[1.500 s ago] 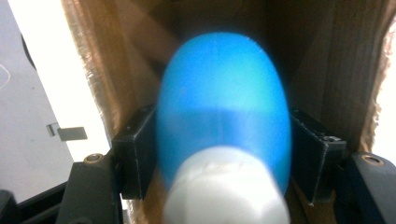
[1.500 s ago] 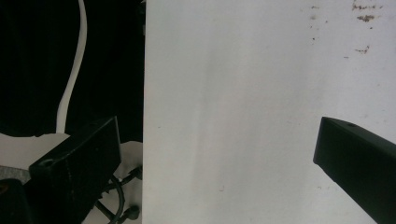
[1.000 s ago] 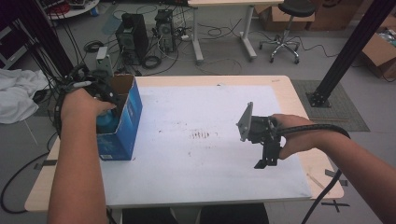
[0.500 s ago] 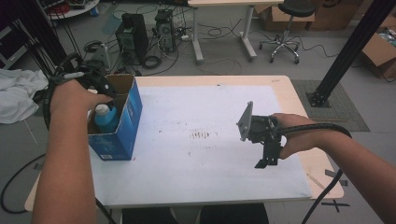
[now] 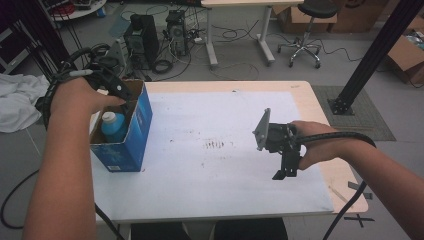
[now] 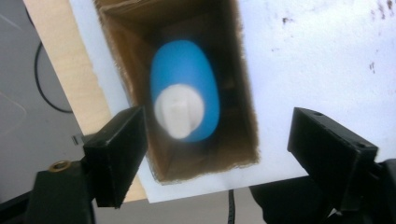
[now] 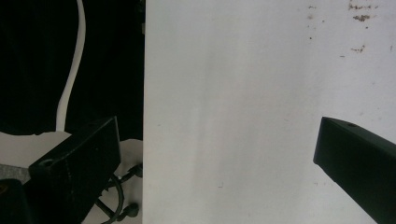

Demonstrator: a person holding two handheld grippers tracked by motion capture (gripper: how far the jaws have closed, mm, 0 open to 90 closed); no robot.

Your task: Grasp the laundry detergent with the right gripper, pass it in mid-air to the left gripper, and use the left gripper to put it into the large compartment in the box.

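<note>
- The room is a workshop with a grey floor: two computer towers (image 5: 152,35) and loose cables lie behind the counter, a second desk and a swivel chair (image 5: 302,25) stand farther back, a black post rises at the right, and white cloth (image 5: 17,102) is heaped at the left.
- The counter (image 5: 310,107) is pale wood covered by a white sheet (image 5: 220,170) that carries small dark specks near its middle; it looks flat and smooth, so things could slide on it.
- The blue cardboard box (image 5: 125,150) stands upright on the counter's left edge, open at the top. Its walls look thin and would likely give under a hard squeeze or tip if pushed high up.
- The blue bottle (image 6: 184,88) with a white cap (image 6: 179,112) stands upright inside the box, toward the wall nearest the person. It looks like smooth, rigid plastic, probably light and a little slippery; the narrow cap or neck is the natural place to take it, as the box walls bar the way to its sides.
- The left gripper (image 6: 217,144) hangs above the box mouth, pointing down. Its jaws have just been opening and stand spread with the bottle well below them, touching nothing.
- The right gripper (image 7: 215,172) hovers over the bare sheet at the counter's near right edge, jaws wide apart and empty, well apart from the box.
</note>
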